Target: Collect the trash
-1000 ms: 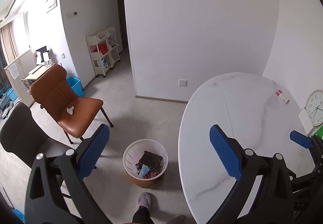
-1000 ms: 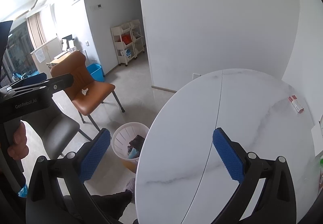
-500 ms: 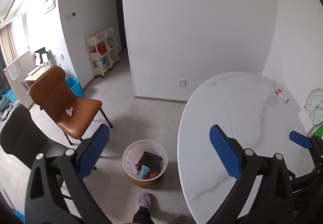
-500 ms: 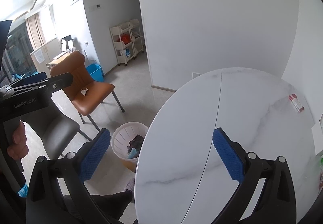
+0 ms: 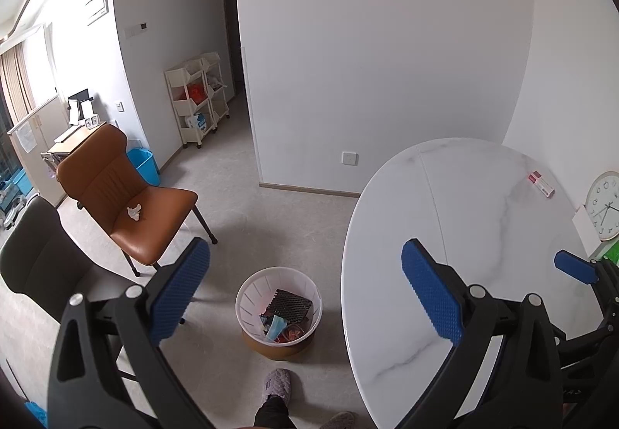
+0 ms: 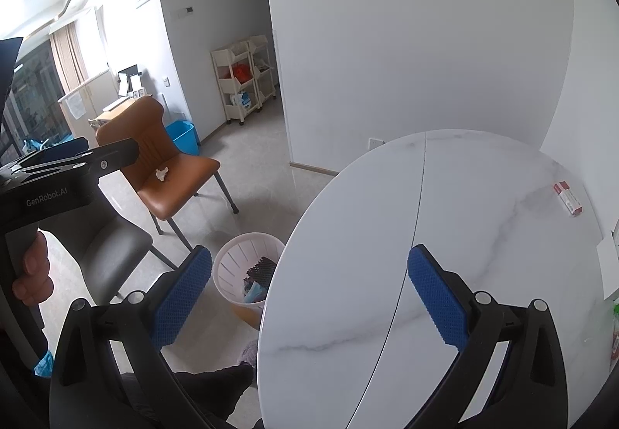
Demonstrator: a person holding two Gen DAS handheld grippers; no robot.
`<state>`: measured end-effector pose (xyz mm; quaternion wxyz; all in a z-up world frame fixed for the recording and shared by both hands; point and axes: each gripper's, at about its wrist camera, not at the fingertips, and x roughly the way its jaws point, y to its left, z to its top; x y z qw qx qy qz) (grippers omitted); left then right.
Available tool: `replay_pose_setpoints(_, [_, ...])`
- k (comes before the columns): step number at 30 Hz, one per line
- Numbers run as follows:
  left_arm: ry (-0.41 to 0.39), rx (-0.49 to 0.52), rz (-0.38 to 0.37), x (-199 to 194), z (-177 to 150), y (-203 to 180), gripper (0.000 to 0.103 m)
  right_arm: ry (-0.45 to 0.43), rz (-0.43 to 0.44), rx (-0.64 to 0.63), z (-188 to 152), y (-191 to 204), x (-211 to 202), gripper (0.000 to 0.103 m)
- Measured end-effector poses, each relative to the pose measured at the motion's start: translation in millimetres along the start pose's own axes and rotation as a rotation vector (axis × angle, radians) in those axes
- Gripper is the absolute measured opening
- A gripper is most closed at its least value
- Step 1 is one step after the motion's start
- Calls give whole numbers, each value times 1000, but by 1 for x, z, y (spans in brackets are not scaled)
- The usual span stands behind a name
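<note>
Marble tabletop [image 5: 483, 220] ahead bare; my left gripper [image 5: 305, 287] and right gripper [image 6: 309, 291] gape empty, so the crumpled tissue [image 5: 134, 212] on the far-left tan chair [image 5: 127, 204], beyond the wastebasket [image 5: 279, 307] below, risks being overlooked.

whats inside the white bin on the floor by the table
The white bin holds a black textured piece, a light blue face mask and something reddish. Whatever lies beneath them is covered. In the right wrist view the table edge hides part of the bin.

Bin [image 5: 278, 307] left of table [image 5: 464, 204] — chair [image 5: 131, 204] beyond.
</note>
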<state>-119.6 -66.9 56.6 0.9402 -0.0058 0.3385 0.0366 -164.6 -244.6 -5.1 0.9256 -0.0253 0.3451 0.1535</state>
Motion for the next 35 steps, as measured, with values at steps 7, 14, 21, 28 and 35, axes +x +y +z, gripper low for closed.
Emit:
replay_pose_setpoints(7, [8, -7, -7, 1, 1, 7, 95, 2, -1, 1, -2, 0, -1, 101])
replay_pose_setpoints(14, [14, -9, -15, 2, 0, 11, 95, 5, -1, 1, -2, -1, -1, 101])
replay_pose_setpoints(21, [17, -7, -18, 3, 0, 14, 95, 8, -3, 1, -5, -1, 1, 101])
replay_pose_setpoints(28, [11, 7, -18, 3, -2, 16, 95, 8, -2, 0, -3, -2, 1, 101])
replay_pose_setpoints(35, [12, 8, -27, 4, -1, 16, 95, 10, 0, 0, -4, -3, 0, 101])
